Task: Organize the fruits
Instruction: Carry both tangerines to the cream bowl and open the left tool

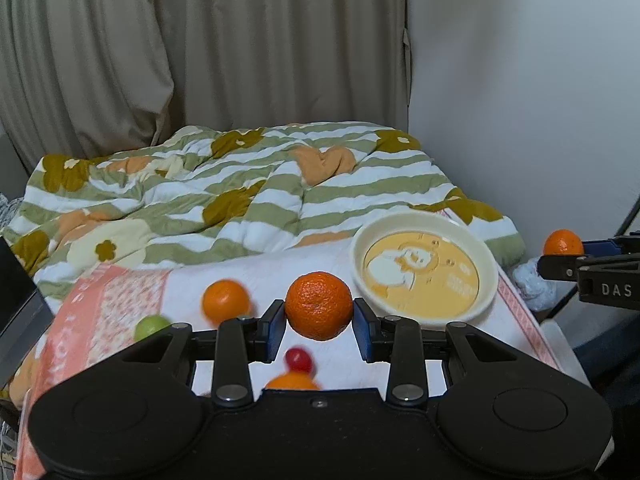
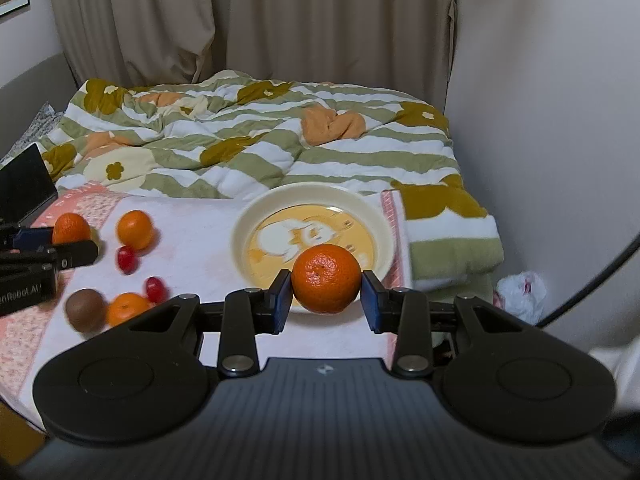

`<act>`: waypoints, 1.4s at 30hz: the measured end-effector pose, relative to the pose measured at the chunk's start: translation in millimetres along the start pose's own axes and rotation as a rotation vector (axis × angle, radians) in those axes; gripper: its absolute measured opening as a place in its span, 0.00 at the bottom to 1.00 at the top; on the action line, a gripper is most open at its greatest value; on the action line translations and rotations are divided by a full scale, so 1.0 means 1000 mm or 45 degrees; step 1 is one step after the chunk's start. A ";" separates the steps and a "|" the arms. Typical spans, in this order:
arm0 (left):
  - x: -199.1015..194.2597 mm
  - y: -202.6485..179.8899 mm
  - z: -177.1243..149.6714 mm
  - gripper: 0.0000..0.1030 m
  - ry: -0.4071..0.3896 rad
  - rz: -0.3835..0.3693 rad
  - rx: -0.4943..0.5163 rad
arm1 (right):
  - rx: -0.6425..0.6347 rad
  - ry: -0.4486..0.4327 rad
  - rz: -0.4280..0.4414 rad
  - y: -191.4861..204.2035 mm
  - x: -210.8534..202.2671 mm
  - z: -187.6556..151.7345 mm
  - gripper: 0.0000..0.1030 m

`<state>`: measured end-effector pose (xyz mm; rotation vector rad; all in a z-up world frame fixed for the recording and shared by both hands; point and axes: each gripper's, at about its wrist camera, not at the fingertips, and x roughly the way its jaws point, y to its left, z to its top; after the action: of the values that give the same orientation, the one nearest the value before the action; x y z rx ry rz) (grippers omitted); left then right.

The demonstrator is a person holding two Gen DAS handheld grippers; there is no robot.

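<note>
My left gripper (image 1: 319,322) is shut on a mandarin (image 1: 319,305), held above the white cloth, left of the cream plate (image 1: 488,264). My right gripper (image 2: 326,296) is shut on another mandarin (image 2: 326,278) just over the near rim of the plate (image 2: 248,220), which is empty. On the cloth lie a loose mandarin (image 1: 225,301), a green fruit (image 1: 151,328), a red fruit (image 1: 298,359) and another mandarin (image 1: 292,382), partly hidden by my left gripper. The right wrist view shows mandarins (image 2: 135,229) (image 2: 127,307), two red fruits (image 2: 126,259) (image 2: 155,289) and a brown kiwi (image 2: 85,310).
A rumpled striped floral quilt (image 1: 248,184) covers the bed behind the cloth. A dark laptop (image 2: 26,188) sits at the left edge. Curtains and a white wall stand behind. A white plastic bag (image 2: 522,292) lies on the floor by the wall at right.
</note>
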<state>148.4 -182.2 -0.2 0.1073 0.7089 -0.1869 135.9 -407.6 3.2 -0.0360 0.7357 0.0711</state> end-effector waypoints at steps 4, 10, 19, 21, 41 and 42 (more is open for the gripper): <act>0.032 -0.013 0.023 0.38 0.026 -0.026 -0.003 | -0.005 0.008 0.007 -0.024 0.025 0.013 0.50; 0.086 -0.033 0.054 0.38 0.068 -0.064 0.073 | 0.009 0.024 0.005 -0.047 0.063 0.030 0.50; 0.172 -0.057 0.081 0.38 0.144 -0.163 0.213 | 0.067 0.083 -0.017 -0.062 0.116 0.041 0.50; 0.190 -0.060 0.081 0.38 0.172 -0.184 0.231 | 0.080 0.094 -0.032 -0.065 0.124 0.042 0.50; 0.227 -0.090 0.072 0.98 0.158 -0.242 0.435 | 0.154 0.138 -0.080 -0.083 0.143 0.047 0.51; 0.222 -0.088 0.073 0.98 0.153 -0.234 0.441 | 0.146 0.134 -0.076 -0.083 0.142 0.050 0.51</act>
<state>342.0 -309.7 -94.0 0.3876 0.8015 -0.4819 280.5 -480.6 -54.9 0.0478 0.8420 -0.0304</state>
